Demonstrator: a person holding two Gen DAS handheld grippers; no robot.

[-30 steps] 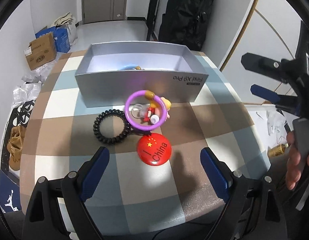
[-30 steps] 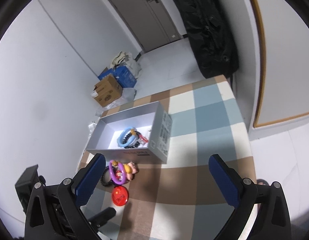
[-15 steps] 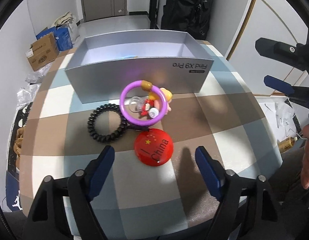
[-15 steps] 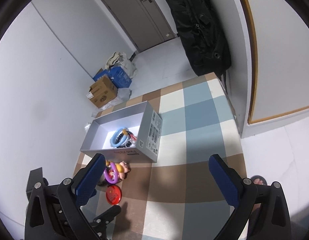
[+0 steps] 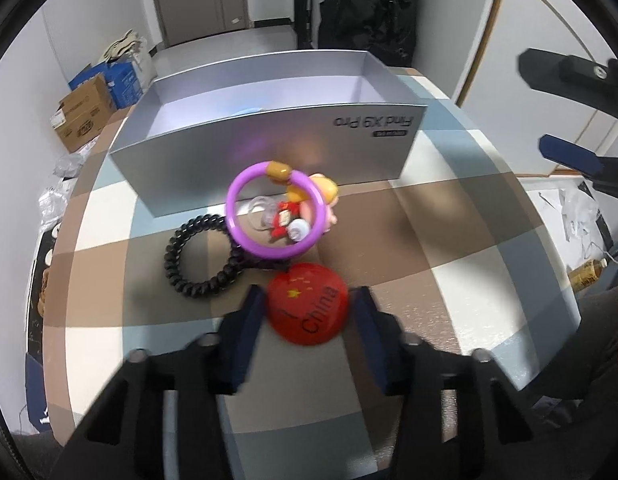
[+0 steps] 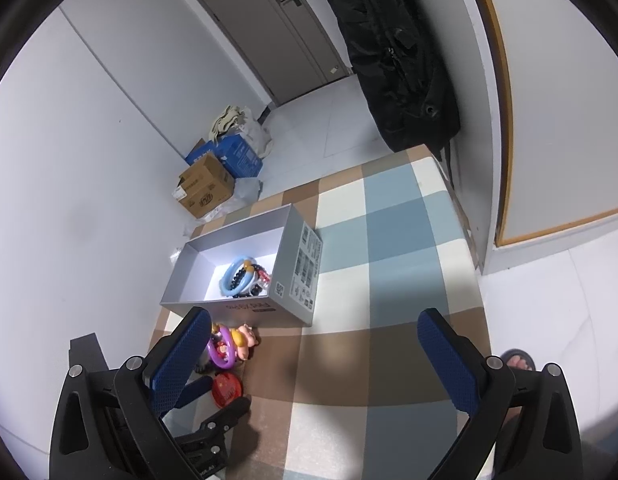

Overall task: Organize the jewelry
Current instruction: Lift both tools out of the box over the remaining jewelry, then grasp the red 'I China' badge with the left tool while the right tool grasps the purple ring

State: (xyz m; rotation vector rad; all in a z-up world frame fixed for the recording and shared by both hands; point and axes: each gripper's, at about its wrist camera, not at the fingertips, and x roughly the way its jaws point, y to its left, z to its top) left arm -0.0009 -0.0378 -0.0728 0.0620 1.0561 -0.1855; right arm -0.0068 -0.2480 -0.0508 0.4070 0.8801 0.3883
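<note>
- The left gripper point(image 5: 308, 304) points down at a checked tabletop point(image 5: 449, 240), its jaws closing around a red badge point(image 5: 307, 303) lettered "China"; the badge lies between the two blue pads, which stand just beside its edges, and whether they press on it yet cannot be told.
- Just beyond the left fingertips, a purple ring point(image 5: 275, 211) rests on a small cartoon figure charm point(image 5: 321, 200) and overlaps a black coil hair tie point(image 5: 203, 255), which sits ahead and to the left of the left pad.
- Farther ahead stands the open grey box point(image 5: 269, 160); the right wrist view shows a light blue bangle point(image 6: 237, 276) and dark beads point(image 6: 256, 278) already inside it.
- The right gripper point(image 6: 313, 356) hangs well above the table, fingers wide apart, nothing between them, with the box ahead of its left finger.
- The step in hand looks like the pick-up of the badge, with three loose pieces left outside the box.
- The next move calls for a firm pinch on the badge's thin rim, a clean lift clear of the purple ring, then a carry forward over the box's near wall.
</note>
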